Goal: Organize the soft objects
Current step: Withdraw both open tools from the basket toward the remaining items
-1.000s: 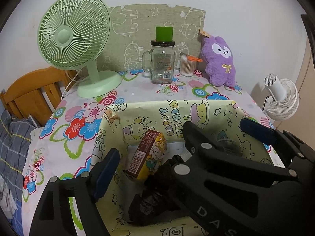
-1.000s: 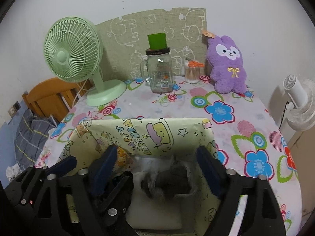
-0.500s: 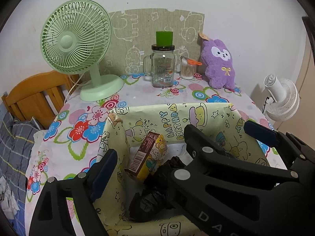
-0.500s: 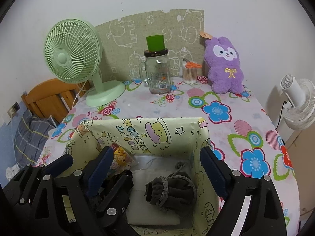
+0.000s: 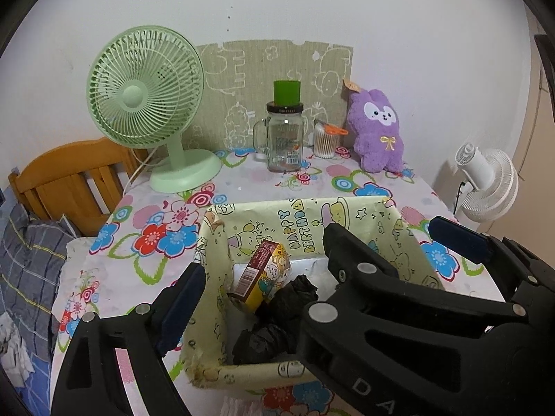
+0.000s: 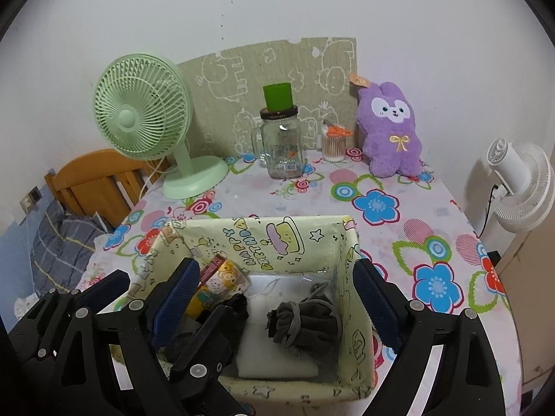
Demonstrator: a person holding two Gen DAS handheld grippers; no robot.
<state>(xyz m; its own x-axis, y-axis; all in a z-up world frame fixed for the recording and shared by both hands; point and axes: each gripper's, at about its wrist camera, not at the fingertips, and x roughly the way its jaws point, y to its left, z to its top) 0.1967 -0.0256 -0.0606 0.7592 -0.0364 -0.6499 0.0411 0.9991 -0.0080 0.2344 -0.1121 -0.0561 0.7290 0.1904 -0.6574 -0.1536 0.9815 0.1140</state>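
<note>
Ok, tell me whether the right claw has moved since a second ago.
Yes. The right claw has risen and pulled back from the box, uncovering the grey cloth bundle.

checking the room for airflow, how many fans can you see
2: a green fan standing on the table's back left, and a white fan beside the table on the right.

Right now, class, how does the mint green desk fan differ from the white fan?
The mint green desk fan stands on the flowered tablecloth; the white fan stands beside the table, off it. The green one faces the camera; the white one shows its back. Both have round grilles.
</note>
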